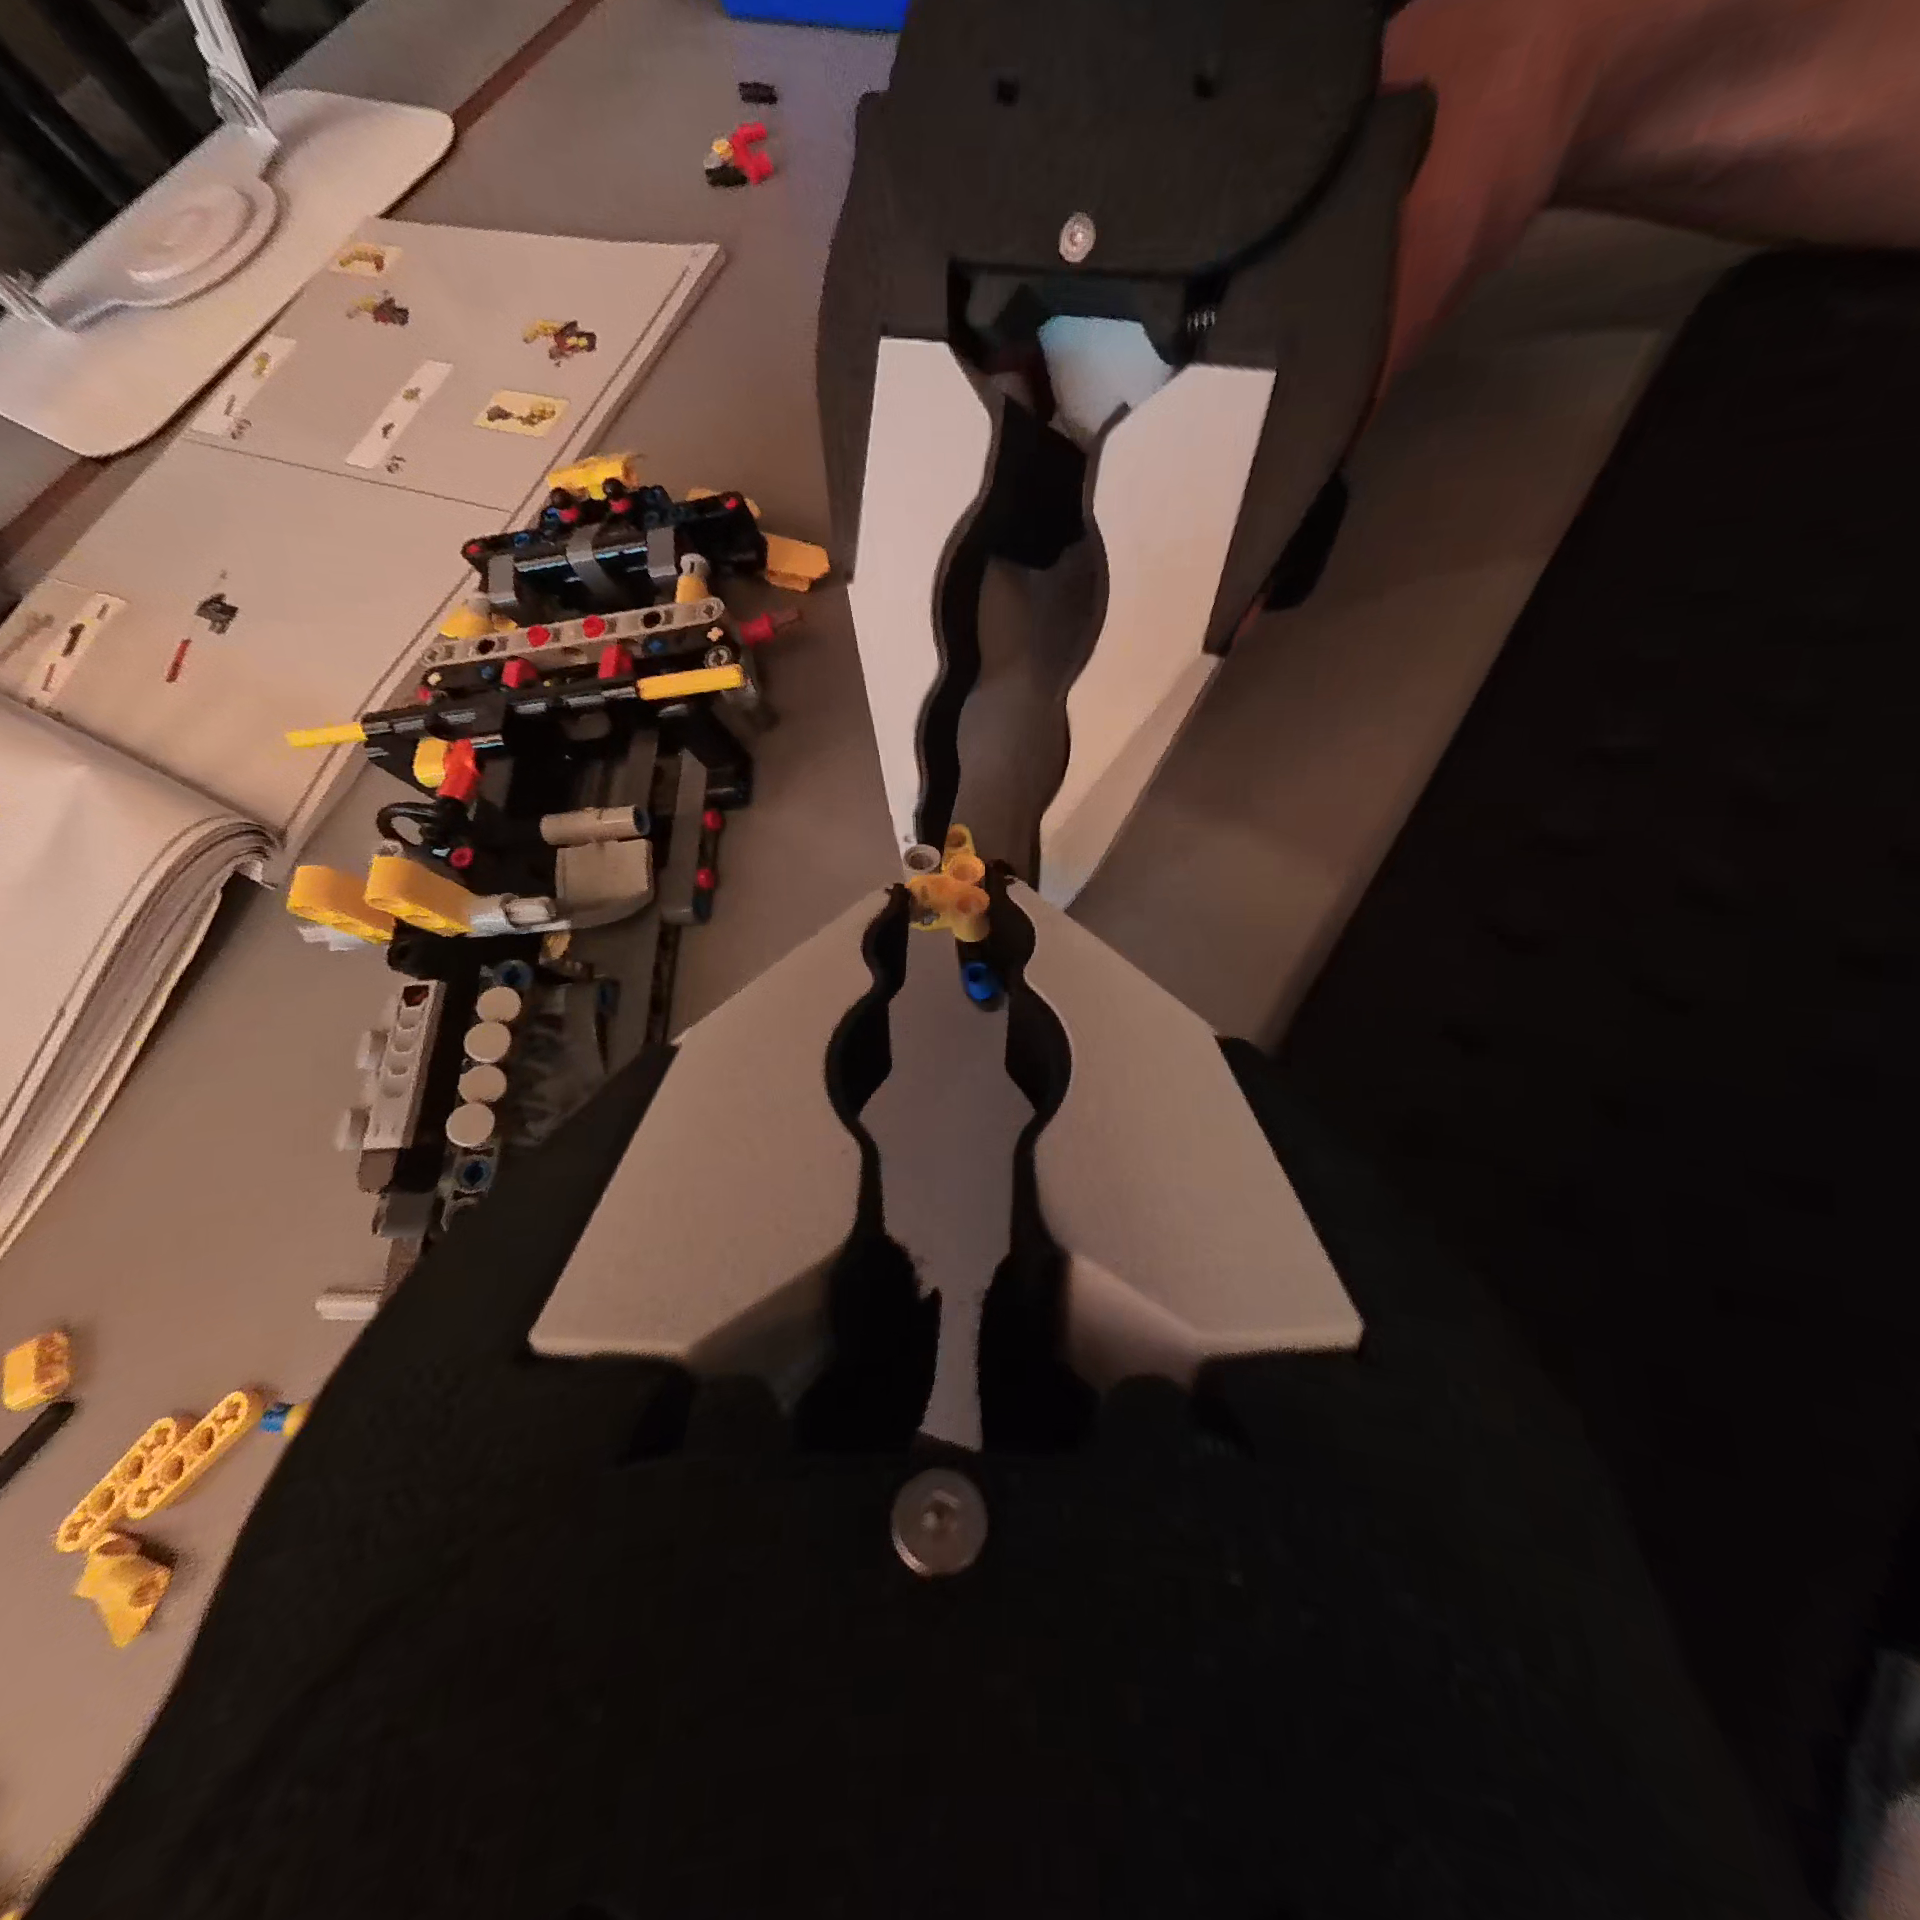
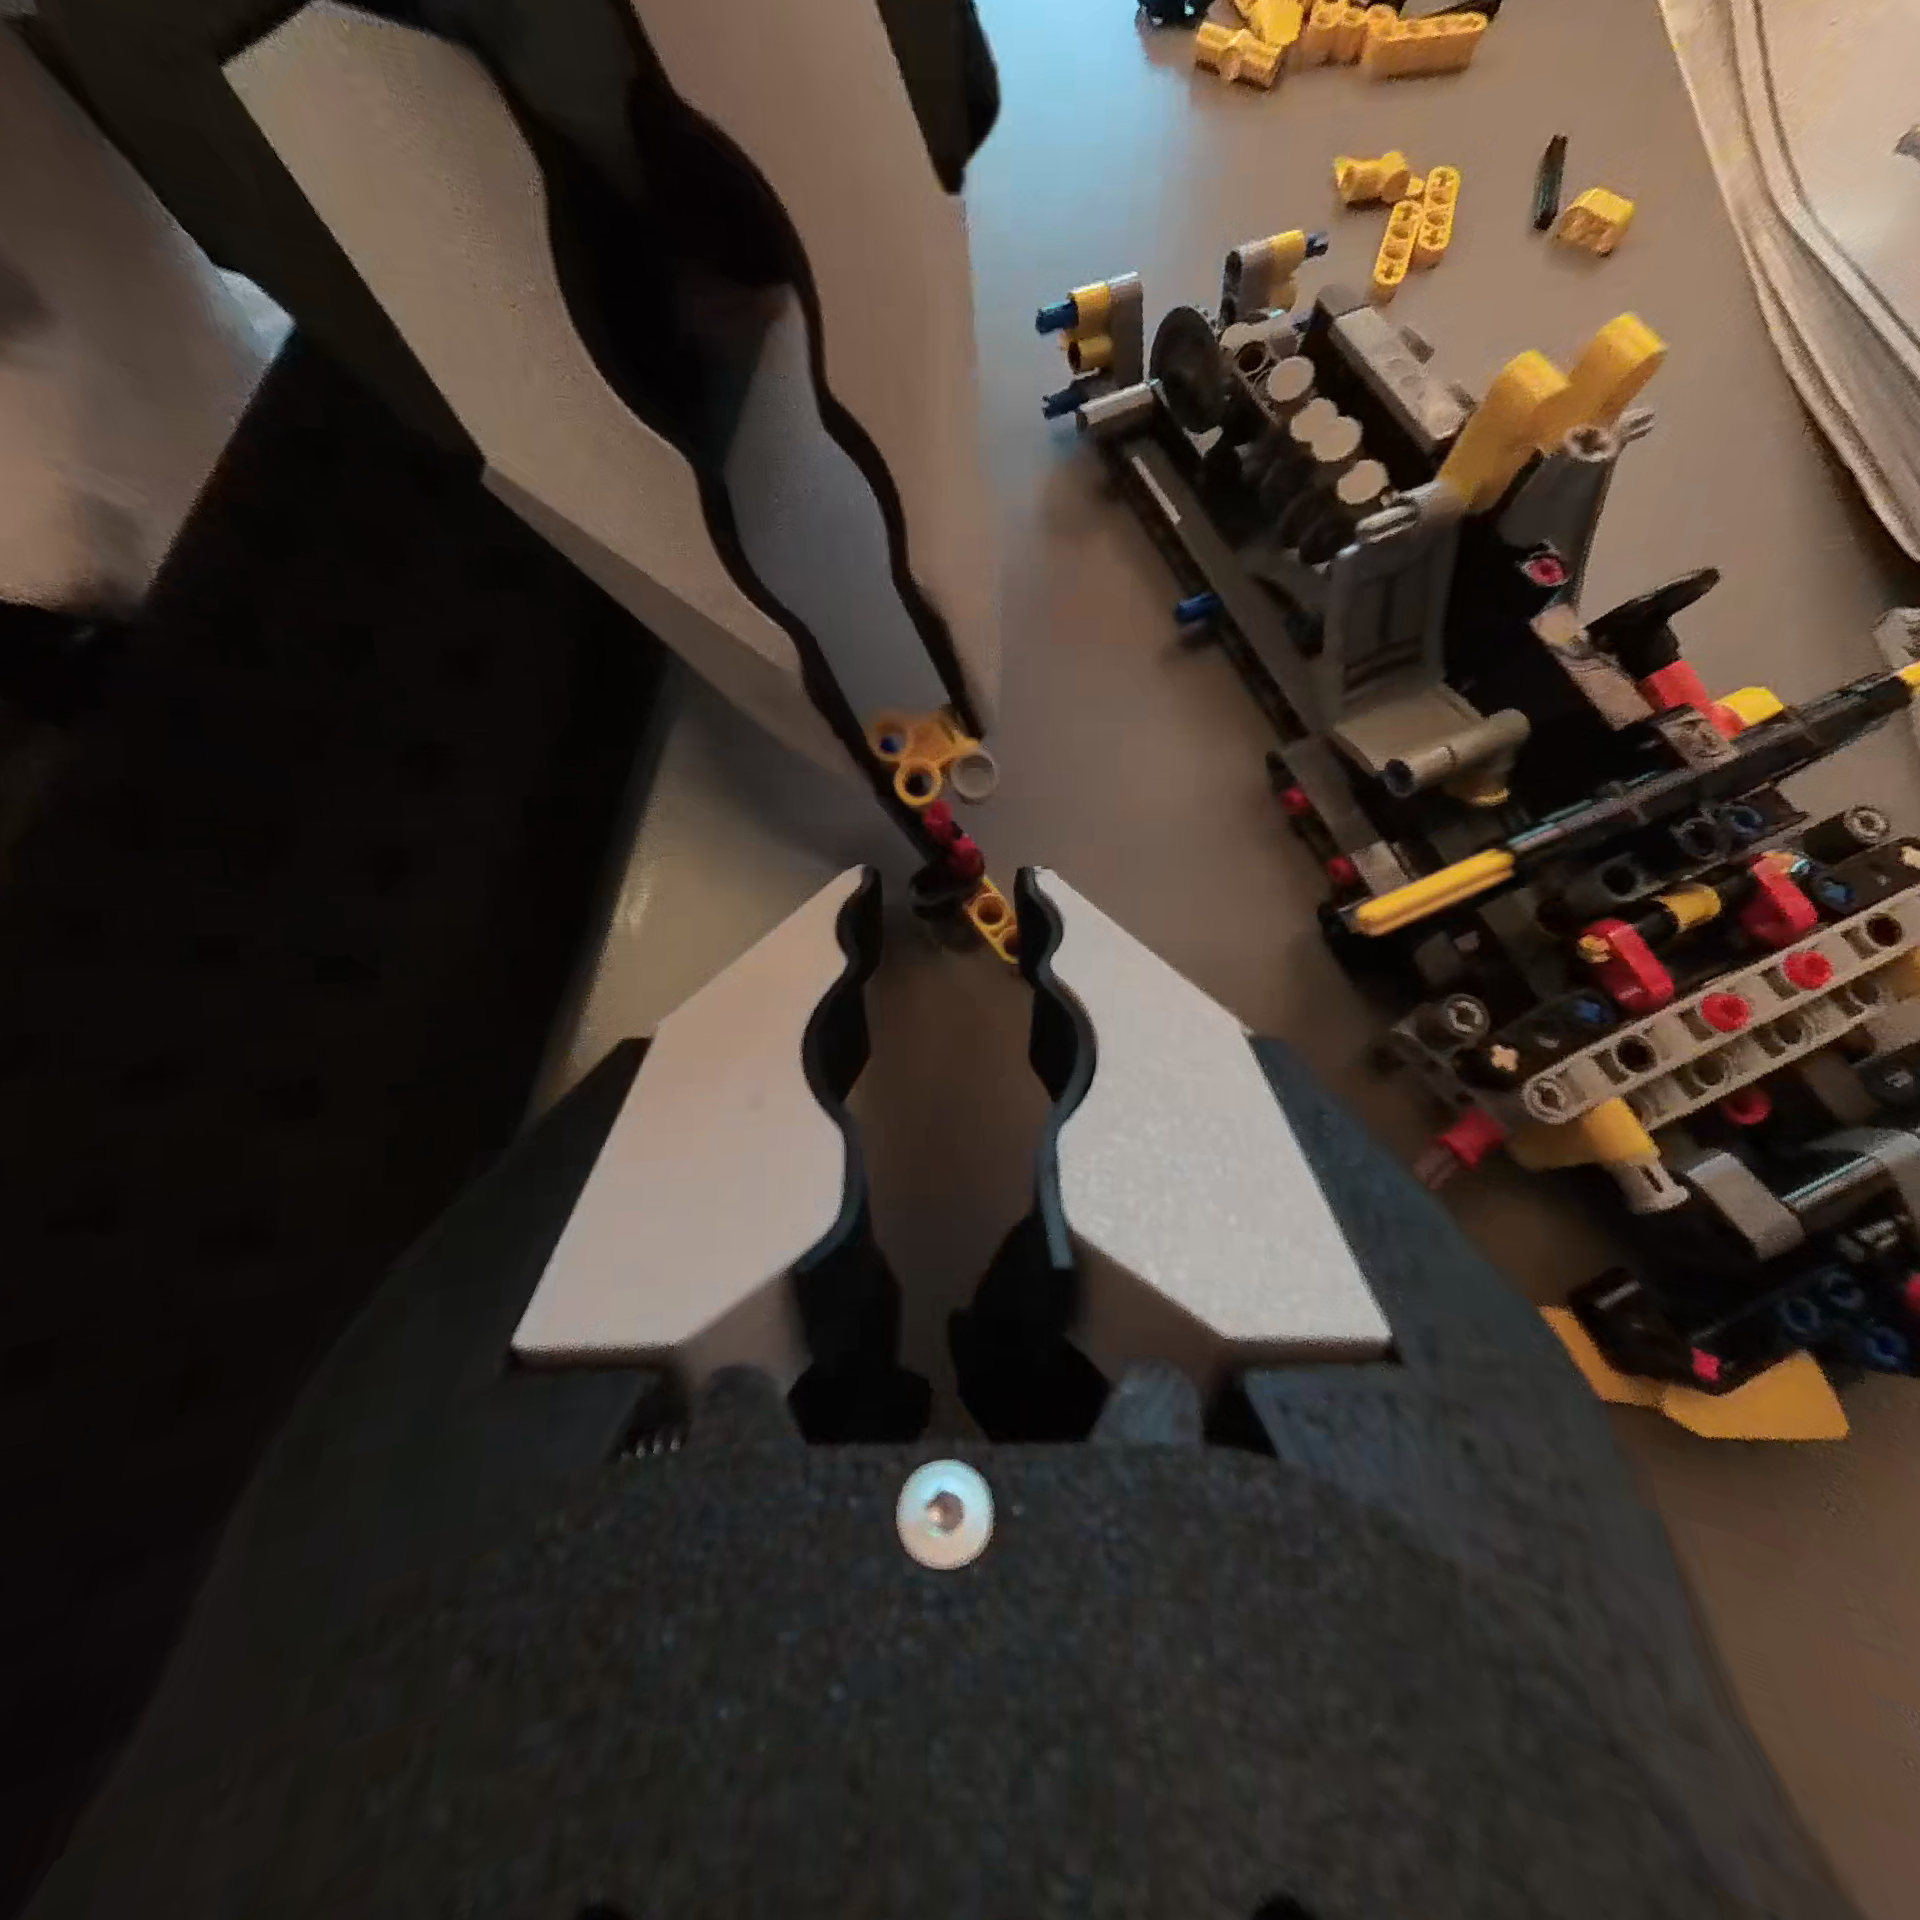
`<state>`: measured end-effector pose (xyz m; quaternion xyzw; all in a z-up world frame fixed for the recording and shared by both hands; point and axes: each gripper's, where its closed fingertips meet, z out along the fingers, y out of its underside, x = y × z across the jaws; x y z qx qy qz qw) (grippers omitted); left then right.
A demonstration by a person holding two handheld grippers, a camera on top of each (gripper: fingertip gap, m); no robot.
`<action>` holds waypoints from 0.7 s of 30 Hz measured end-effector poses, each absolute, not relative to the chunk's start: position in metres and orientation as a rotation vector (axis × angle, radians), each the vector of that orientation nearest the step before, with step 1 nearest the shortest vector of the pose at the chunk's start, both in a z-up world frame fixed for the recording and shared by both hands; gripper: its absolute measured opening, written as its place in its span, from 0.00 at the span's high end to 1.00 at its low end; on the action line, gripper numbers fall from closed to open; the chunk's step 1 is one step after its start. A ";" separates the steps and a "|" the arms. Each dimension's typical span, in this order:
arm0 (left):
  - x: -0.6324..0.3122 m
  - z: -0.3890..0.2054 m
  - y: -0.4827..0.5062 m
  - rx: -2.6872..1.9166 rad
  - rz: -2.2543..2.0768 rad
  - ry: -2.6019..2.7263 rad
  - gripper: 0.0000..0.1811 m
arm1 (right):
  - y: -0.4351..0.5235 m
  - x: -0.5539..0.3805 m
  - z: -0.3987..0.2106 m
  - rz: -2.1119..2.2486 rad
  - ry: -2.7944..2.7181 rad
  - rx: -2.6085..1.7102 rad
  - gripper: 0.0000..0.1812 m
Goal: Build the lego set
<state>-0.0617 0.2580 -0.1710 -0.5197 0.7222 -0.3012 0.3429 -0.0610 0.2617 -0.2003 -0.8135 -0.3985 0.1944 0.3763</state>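
Two grippers meet tip to tip over a small yellow connector (image 1: 951, 883) beside the half-built model (image 1: 566, 790).

Left gripper (image 1: 945, 909) pinches the light, rigid, slippery piece; right gripper (image 2: 948, 904) nips its pinned end; flat faces look safest.

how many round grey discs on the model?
4 round grey discs, one straight row on the lego model, beside the grey seat. More may be hidden.

We can read no text, brand or number in either view. The open instruction booklet (image 1: 436, 384) beside the partly built lego model (image 1: 561, 790) carries small printed step pictures and marks, but we find them too small and blurred to make out.
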 end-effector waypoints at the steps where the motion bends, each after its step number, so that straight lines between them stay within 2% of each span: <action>1: -0.061 -0.173 0.258 -1.359 -0.775 1.884 0.91 | 0.262 -0.060 -0.203 0.476 -1.026 -2.091 0.87; 3: -0.061 -0.175 0.258 -1.361 -0.767 1.902 0.91 | 0.262 -0.060 -0.206 0.457 -1.032 -2.103 0.92; 11: -0.056 -0.169 0.262 -1.287 -0.815 1.926 0.91 | 0.261 -0.061 -0.206 0.468 -1.037 -2.103 0.92; 21: -0.059 -0.177 0.257 -1.139 -1.031 2.210 0.91 | 0.259 -0.063 -0.206 0.480 -1.070 -2.090 0.92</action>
